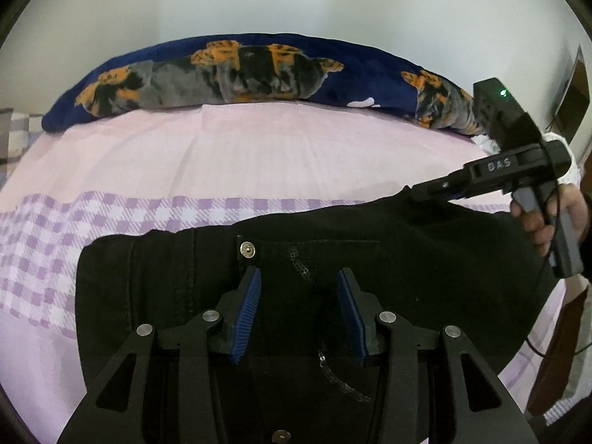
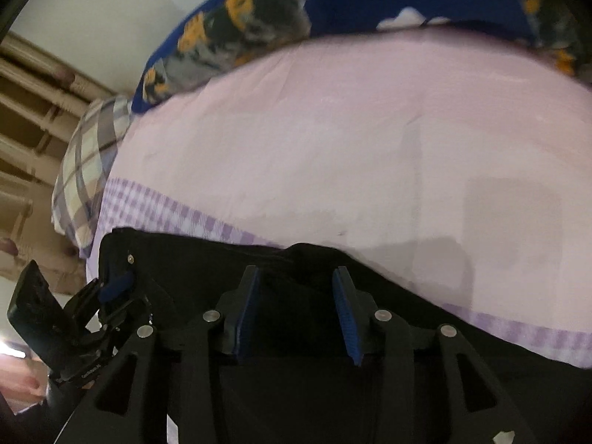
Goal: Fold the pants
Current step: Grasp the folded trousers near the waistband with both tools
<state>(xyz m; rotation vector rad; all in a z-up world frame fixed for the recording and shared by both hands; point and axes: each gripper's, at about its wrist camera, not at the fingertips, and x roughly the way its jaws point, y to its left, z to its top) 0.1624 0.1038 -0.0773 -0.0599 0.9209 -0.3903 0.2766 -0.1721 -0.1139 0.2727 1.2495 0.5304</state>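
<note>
Black denim fills the lower half of both my wrist views: the pants (image 1: 370, 259) lie on the bed (image 1: 259, 155), over its pink sheet with the lilac check band, well short of the rolled navy blanket (image 1: 229, 74) with orange and grey patches against the far wall. A checked pillow (image 2: 88, 170) sits at the bed's left end in my right view.

My left tool (image 1: 299, 310) hangs over the waist area, just below the metal snap button (image 1: 247, 249), its blue pads spread with only flat cloth beneath them; I see no fold pinched. My right tool (image 2: 296, 314) sits at the far edge of the pants, pads likewise apart and astride a small raised hump of fabric. Whether the pads press that hump I cannot tell, the cloth being so dark. From the left view this right tool reaches in from the side, its tips at the fabric's edge, with a hand on the handle.

As to progress, I judge the pants already doubled at least in part: they read as a compact dark slab, not two splayed legs, though how many layers lie there is hidden. I would guess some further fold or smoothing remains, and the right-hand side looks rumpled.
</note>
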